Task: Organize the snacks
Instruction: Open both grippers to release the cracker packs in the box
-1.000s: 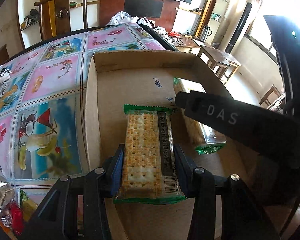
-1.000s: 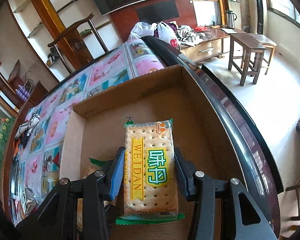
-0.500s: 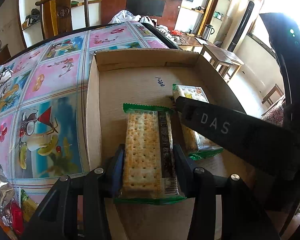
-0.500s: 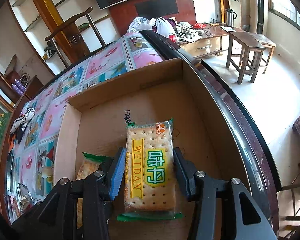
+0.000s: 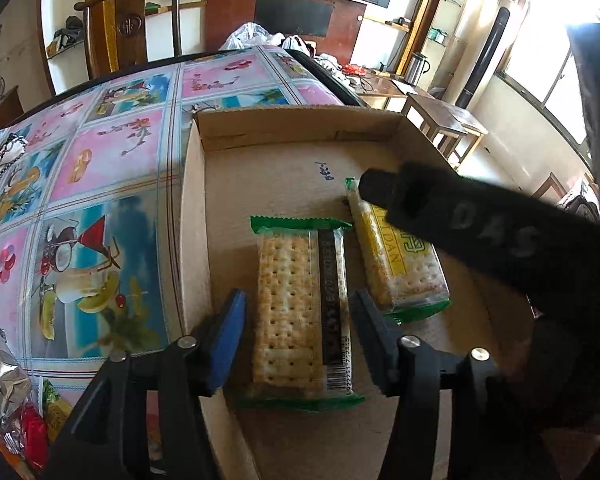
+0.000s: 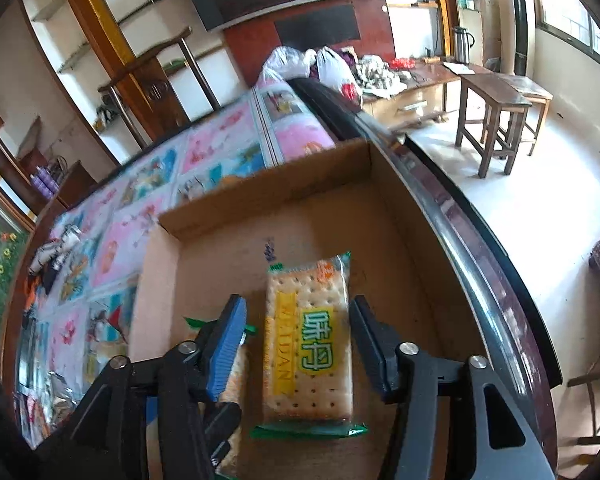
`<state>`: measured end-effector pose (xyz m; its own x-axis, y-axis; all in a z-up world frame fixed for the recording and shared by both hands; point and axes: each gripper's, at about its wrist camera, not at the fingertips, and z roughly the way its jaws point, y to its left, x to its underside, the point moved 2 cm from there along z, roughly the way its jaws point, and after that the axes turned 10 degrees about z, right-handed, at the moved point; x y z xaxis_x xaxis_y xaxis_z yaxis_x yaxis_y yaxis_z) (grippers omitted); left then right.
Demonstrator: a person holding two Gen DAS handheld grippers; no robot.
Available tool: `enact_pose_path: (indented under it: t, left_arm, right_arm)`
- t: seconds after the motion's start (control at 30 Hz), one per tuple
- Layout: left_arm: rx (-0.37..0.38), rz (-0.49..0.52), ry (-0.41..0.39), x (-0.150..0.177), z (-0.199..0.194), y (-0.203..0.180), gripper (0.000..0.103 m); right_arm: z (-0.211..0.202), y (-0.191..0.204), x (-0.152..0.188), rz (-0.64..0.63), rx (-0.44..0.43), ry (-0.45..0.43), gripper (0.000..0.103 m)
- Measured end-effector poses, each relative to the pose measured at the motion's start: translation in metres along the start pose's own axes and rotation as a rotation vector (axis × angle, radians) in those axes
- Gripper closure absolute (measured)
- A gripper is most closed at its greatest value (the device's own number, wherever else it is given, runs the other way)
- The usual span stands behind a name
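Brown corrugated cardboard forms the shallow open box (image 5: 284,184) that holds both snacks. In the left wrist view the barcode-side cracker packet with green sealed ends (image 5: 300,312) lies flat on the box floor between the left gripper (image 5: 298,328) fingers, which stand apart with gaps on each side. Beside it, toward the box's right wall, the yellow-labelled cracker packet (image 5: 400,264) is partly hidden by the black body of the right gripper (image 6: 296,340). The right wrist view shows that packet's whole printed face (image 6: 308,348), lying free between spread fingers; the other packet is mostly hidden there behind the blue finger pad. Left of the box, the fruit-print tablecloth (image 5: 100,184) carries foil-wrapped snacks (image 5: 4,392), cut off at the frame edge. The right view is motion-blurred.
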<state>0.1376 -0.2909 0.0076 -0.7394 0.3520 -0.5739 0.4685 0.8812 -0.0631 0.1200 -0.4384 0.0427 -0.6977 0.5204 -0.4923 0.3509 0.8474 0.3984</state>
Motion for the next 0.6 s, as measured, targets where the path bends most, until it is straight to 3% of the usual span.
enact_pose_path:
  t: [0.23, 0.33, 0.6]
  left_arm:
    - [-0.02, 0.02, -0.012, -0.001, -0.005, -0.002, 0.038]
    - [-0.044, 0.023, -0.025, -0.001, -0.012, -0.002, 0.03]
    - [-0.068, 0.011, -0.063, 0.005, -0.038, 0.006, 0.029]
  right_arm:
    - [-0.019, 0.005, -0.005, 0.004, -0.025, -0.068, 0.04]
    - [-0.027, 0.002, -0.009, 0.028, -0.038, -0.105, 0.039]
    - [-0.038, -0.004, -0.013, 0.076, -0.079, -0.147, 0.038]
